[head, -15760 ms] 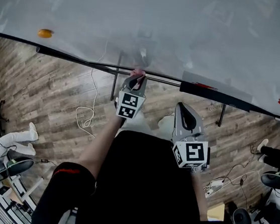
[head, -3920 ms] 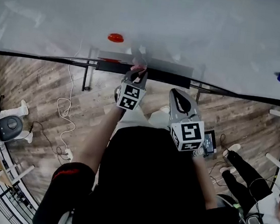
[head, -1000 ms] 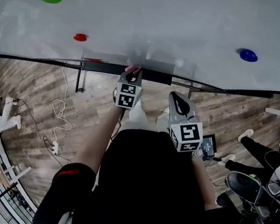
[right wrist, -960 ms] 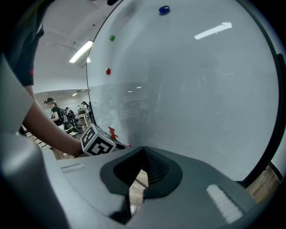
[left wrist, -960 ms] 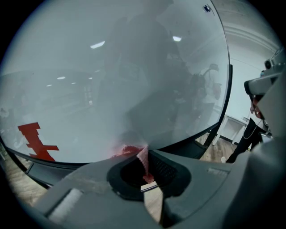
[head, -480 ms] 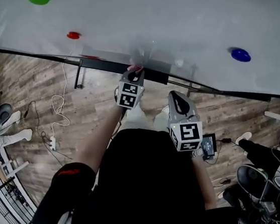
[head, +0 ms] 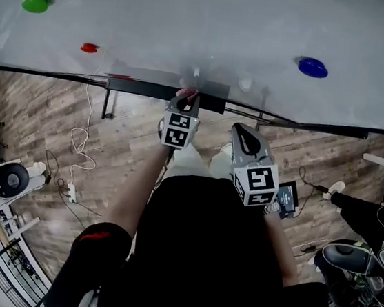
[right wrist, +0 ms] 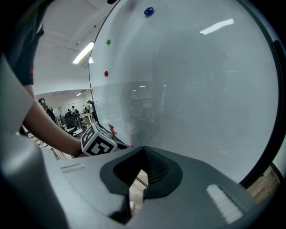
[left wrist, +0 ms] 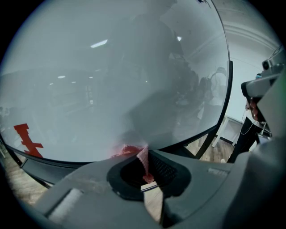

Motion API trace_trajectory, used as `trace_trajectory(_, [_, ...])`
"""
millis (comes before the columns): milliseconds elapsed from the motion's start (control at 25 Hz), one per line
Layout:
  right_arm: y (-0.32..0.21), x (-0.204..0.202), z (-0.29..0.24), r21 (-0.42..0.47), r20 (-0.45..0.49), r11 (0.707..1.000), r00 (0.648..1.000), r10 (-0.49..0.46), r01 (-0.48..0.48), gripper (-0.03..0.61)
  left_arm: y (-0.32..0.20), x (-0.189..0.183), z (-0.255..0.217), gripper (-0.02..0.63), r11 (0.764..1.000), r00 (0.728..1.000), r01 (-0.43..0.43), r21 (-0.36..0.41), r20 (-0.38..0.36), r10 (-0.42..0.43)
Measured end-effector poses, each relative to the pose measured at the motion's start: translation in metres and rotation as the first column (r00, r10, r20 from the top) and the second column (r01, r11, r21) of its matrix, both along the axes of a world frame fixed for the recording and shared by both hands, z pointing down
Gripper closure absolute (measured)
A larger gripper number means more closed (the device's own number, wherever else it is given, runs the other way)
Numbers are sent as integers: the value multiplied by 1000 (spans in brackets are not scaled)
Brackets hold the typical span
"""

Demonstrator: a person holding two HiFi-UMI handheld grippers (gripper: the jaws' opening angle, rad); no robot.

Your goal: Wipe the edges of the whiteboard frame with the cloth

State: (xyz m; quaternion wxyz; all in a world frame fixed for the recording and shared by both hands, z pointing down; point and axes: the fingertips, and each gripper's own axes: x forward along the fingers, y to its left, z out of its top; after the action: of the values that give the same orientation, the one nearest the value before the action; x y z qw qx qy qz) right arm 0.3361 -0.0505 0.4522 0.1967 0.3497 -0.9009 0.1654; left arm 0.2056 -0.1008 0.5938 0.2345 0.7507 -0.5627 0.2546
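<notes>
My left gripper [head: 184,101] is clamped on the pink cloth [left wrist: 143,157] at picture center on the whiteboard frame [head: 42,72], contact probably light, so press firmly along the edge; right gripper [head: 247,139] is closed and empty.

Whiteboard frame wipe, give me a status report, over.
Left gripper shut on pink cloth, at the whiteboard frame bottom edge. Right gripper shut, empty, off the board. No obstruction seen along the edge.
</notes>
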Motion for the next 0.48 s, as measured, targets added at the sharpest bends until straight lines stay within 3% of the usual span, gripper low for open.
trace_trajectory(480, [-9, 19, -1, 4, 5, 1000, 1000, -12, 12, 577, -2, 15, 0, 597, 1000, 1000, 17, -6, 7, -17])
